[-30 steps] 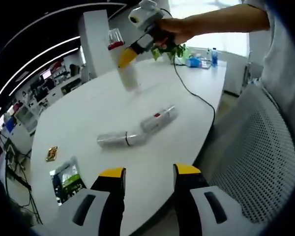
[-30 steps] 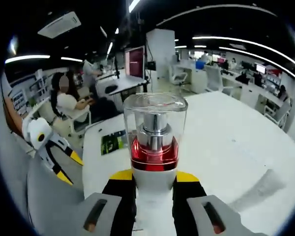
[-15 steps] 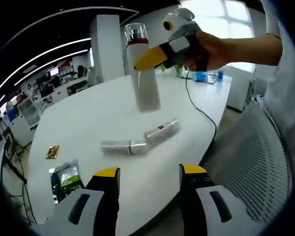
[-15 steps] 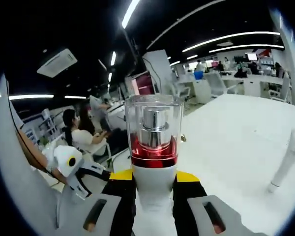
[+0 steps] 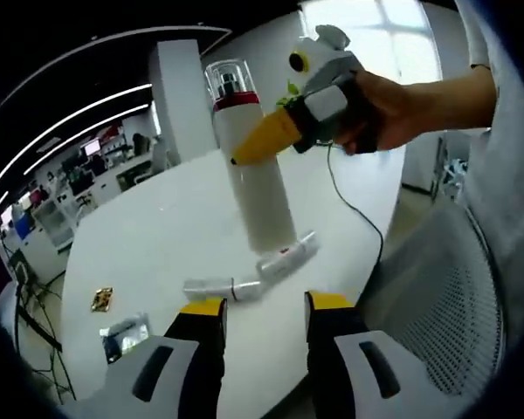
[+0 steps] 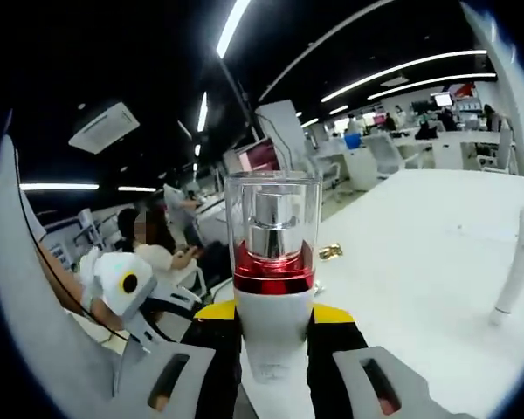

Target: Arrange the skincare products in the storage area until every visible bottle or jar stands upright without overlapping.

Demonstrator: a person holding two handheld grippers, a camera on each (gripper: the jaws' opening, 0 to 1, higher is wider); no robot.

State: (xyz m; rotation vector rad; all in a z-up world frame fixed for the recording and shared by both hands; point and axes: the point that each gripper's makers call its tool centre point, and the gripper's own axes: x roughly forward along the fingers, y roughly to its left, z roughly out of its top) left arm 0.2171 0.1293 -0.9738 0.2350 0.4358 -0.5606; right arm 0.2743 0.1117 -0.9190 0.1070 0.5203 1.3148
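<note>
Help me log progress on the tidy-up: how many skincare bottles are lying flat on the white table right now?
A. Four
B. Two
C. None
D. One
B: two silver bottles lie on their sides on the white table, while the right gripper holds the tall white bottle upright.

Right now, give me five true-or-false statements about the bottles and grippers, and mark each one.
1. The right gripper holds the tall bottle. True.
2. That bottle has a blue band under its clear cap. False: the band is red.
3. Two tubes lie flat on the table. True.
4. The left gripper grips one tube. False: its jaws are open and hold nothing.
5. The held bottle lies on its side. False: it is near upright, gripped around its upper body.
</note>
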